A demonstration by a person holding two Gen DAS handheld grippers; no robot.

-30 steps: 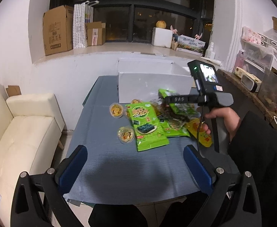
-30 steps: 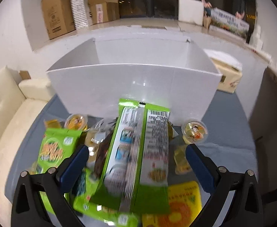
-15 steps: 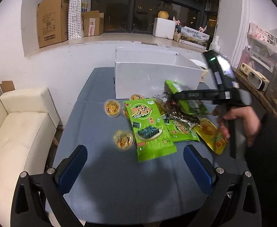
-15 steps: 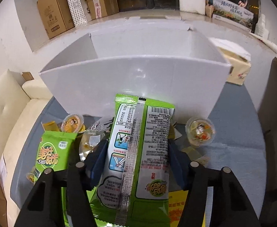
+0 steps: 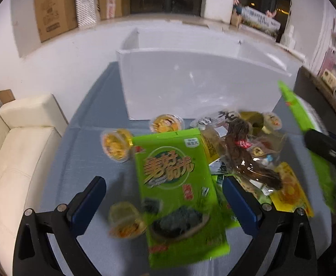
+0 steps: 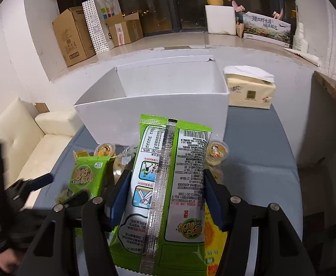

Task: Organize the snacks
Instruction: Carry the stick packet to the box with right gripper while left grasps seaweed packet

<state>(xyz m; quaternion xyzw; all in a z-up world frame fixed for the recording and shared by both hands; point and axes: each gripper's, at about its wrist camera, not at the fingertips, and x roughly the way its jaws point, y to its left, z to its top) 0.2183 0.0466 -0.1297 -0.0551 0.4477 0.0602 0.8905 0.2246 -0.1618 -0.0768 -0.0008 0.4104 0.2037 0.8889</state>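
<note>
My right gripper (image 6: 166, 186) is shut on a green snack bag (image 6: 170, 161), its printed back facing up, held above the pile in front of the white open box (image 6: 156, 105). In the left wrist view this bag (image 5: 298, 112) hangs at the right edge. My left gripper (image 5: 162, 181) is open, low over a green seaweed snack bag (image 5: 174, 172) that lies flat on the table. Around that bag lie jelly cups (image 5: 116, 146), a brown snack packet (image 5: 243, 158) and a yellow packet (image 5: 289, 193). One more cup (image 5: 125, 220) sits between the left fingers.
The blue-grey tablecloth (image 6: 259, 151) has free room on the right. A tissue pack (image 6: 248, 89) stands beside the box. A cream sofa (image 5: 18, 149) is left of the table. Cardboard boxes (image 6: 71, 34) line the window ledge behind.
The right gripper closed on the green bag and raised it off the pile. The left gripper moved forward and down, from the table's near edge to over the snacks.
</note>
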